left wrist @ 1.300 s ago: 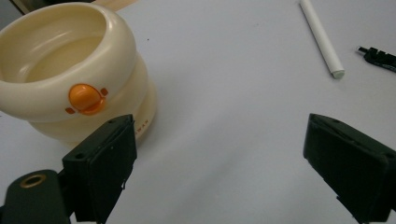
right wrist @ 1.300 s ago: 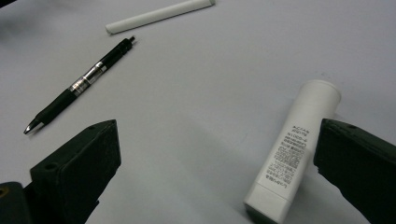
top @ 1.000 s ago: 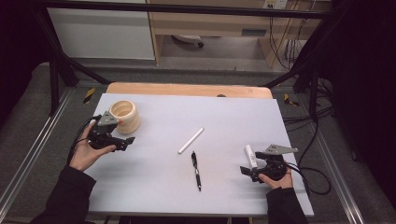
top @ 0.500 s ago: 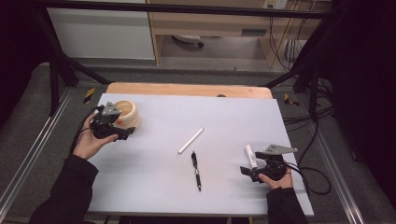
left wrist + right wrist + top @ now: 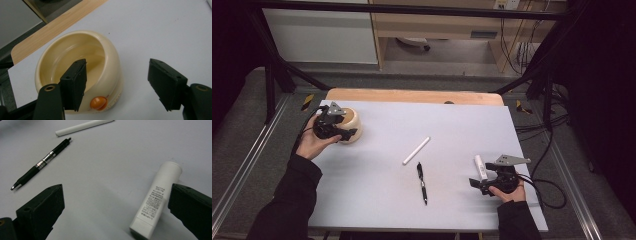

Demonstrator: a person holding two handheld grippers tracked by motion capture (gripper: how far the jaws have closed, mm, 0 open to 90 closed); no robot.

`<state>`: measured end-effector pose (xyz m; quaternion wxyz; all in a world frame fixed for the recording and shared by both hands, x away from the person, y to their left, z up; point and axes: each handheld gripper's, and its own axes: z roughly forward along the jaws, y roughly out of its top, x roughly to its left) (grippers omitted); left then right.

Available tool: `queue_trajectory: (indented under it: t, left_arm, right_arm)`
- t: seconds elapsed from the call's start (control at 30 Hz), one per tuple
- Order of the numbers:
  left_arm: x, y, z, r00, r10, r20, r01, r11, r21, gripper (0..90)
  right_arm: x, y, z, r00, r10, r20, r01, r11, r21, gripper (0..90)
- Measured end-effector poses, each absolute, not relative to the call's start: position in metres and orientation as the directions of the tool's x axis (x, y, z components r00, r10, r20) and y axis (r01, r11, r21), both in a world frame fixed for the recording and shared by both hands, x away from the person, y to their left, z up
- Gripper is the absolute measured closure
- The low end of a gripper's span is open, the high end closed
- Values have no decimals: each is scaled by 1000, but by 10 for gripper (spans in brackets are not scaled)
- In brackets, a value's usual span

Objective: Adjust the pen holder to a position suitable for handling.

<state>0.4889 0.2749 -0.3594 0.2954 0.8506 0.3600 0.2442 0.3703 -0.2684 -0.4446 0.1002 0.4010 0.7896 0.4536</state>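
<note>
- Our left gripper (image 5: pixel 117 87) straddles the cream pot (image 5: pixel 80 72)'s wall, one jaw inside the bowl, one outside; the jaws have just been closing, not yet pinching.
- Our right gripper (image 5: pixel 120 212) rests wide open, the white tube (image 5: pixel 156 200) just inside its right jaw.
- Farther off, the black pen (image 5: pixel 41 163) and white stick (image 5: pixel 83 126) lie untouched, so we judge the work barely started.

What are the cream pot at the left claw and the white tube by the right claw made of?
The pot looks like moulded plastic with a smooth, glossy finish: soft highlights run along its rounded rim, and an orange knob sits low on its wall. Glazed ceramic can't be ruled out. The tube looks like matt white plastic, with small printed text on it and one flat, squared end.
</note>
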Motion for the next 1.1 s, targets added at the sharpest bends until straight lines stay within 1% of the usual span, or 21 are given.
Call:
queue_trajectory:
  t: [0.07, 0.13, 0.27, 0.3, 0.33, 0.37, 0.43, 0.63, 0.7, 0.73, 0.8, 0.83, 1.03, 1.1]
  left_arm:
    - [492, 275, -361, 621, 756, 206, 470, -570, 673, 332]
    - [494, 276, -362, 624, 755, 203, 472, -571, 672, 365]
    - [498, 275, -365, 629, 747, 214, 475, -588, 655, 393]
    - [499, 275, -366, 630, 747, 213, 475, -587, 655, 405]
    - [500, 275, -367, 632, 744, 214, 475, -591, 652, 436]
    - [501, 275, -367, 634, 742, 216, 473, -593, 651, 436]
    - [502, 274, -368, 638, 738, 220, 471, -600, 646, 474]
    - [503, 274, -371, 638, 730, 247, 461, -618, 636, 508]
    - [503, 274, -370, 638, 727, 253, 455, -621, 639, 534]
    - [503, 274, -370, 637, 727, 254, 453, -621, 640, 561]
    - [502, 274, -370, 636, 727, 259, 454, -624, 636, 574]
    - [502, 274, -370, 636, 725, 264, 452, -627, 635, 595]
    - [501, 273, -370, 647, 708, 284, 437, -650, 622, 616]
    - [501, 273, -370, 650, 703, 288, 434, -655, 619, 644]
  right_arm:
    - [370, -268, -445, -659, 724, 205, 542, 267, 797, 11]
    - [371, -269, -445, -660, 724, 203, 541, 269, 797, 11]
    - [371, -269, -445, -663, 721, 200, 538, 273, 797, 11]
    - [371, -268, -445, -663, 721, 201, 539, 273, 797, 11]
    - [371, -269, -445, -662, 722, 202, 539, 272, 797, 11]
    - [371, -269, -445, -662, 722, 202, 539, 272, 797, 11]
    - [371, -269, -445, -663, 721, 201, 538, 273, 797, 12]
    - [371, -268, -445, -663, 721, 204, 541, 272, 796, 12]
    - [371, -268, -445, -663, 720, 203, 539, 273, 797, 12]
    - [371, -268, -445, -664, 720, 201, 538, 273, 798, 12]
    - [371, -268, -445, -664, 720, 202, 539, 272, 797, 12]
    - [371, -268, -445, -663, 720, 204, 541, 272, 796, 12]
    - [371, -268, -445, -664, 720, 204, 541, 273, 796, 12]
    - [371, -268, -445, -664, 719, 204, 541, 273, 795, 12]
